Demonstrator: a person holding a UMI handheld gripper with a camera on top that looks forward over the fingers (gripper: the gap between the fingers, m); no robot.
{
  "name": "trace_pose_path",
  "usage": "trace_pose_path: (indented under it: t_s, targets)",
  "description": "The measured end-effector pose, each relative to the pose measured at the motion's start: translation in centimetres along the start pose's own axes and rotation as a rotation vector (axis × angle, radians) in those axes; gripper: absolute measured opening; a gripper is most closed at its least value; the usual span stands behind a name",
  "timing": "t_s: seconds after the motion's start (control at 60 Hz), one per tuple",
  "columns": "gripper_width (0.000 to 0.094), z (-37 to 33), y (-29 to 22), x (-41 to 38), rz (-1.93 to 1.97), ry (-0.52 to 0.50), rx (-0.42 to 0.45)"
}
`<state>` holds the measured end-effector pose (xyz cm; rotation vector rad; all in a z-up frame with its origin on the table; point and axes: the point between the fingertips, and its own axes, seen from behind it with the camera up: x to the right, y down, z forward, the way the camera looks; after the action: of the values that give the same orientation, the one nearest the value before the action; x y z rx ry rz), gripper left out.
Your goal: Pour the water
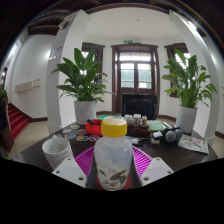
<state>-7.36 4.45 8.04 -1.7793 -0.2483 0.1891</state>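
A clear plastic bottle [113, 158] with a yellow cap [114, 127] and a printed label stands upright between my fingers. My gripper [113, 170] is shut on the bottle, with the pink pads [84, 160] pressing its two sides. The bottle's base is hidden below. A white paper cup [56, 150] stands on the dark table [30, 152] just left of my left finger.
Beyond the bottle the table holds a red container [93, 127], several small items and a dark round object [172, 135]. Two large potted plants [84, 82] [187, 90] stand at either side. A dark door [135, 75] and white walls lie behind.
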Motion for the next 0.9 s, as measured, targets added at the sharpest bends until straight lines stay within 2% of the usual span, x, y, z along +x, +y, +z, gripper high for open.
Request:
trace_pose_path:
  t_s: [0.083, 0.167, 0.233, 0.317, 0.517, 0.9]
  targets:
    - [0.066, -0.4, 0.6, 0.1, 0.036, 0.023, -0.05]
    - [0.0788, -2.0, 0.1, 0.3, 0.061, 0.042, -0.042]
    - [0.0836, -4.0, 0.6, 0.4, 0.076, 0.06, -0.06]
    - [0.0846, -7.3, 2.0, 0.4, 0.066, 0.1, -0.098]
    - [0.085, -14.7, 2.2, 0.4, 0.038, 0.226, -0.114]
    - [0.0849, -21.6, -4.4, -1.3, 0.056, 0.253, 0.024]
